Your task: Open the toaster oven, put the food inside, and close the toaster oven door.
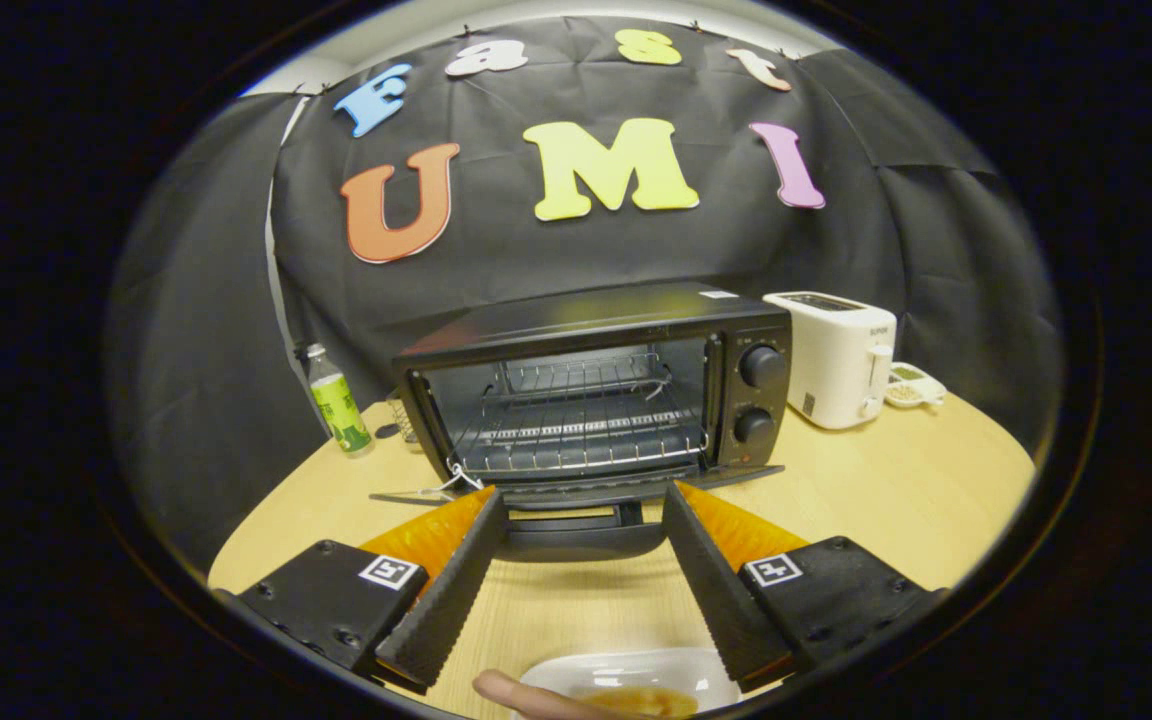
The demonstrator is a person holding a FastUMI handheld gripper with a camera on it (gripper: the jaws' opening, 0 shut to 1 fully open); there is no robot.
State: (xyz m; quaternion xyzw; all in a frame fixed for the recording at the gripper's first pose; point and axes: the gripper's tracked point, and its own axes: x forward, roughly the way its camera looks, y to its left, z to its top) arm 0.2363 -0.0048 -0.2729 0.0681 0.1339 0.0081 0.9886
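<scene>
A black toaster oven (pixel 596 390) stands on the wooden table (pixel 886 500) with its door (pixel 576 492) folded down flat toward me. Its wire rack (pixel 581 430) lies bare inside. The door's handle (pixel 581 535) sits just ahead of my fingertips, between them. My gripper (pixel 584 505) is open, with nothing between its fingers. Below the fingers, close to me, a white plate (pixel 626 675) holds brownish food (pixel 641 702), and a fingertip (pixel 506 690) touches the plate's near left rim.
A white pop-up toaster (pixel 836 355) stands right of the oven, with a small white dish (pixel 914 385) behind it. A green-labelled bottle (pixel 336 400) stands to the oven's left, and a small glass (pixel 401 415) sits beside the oven.
</scene>
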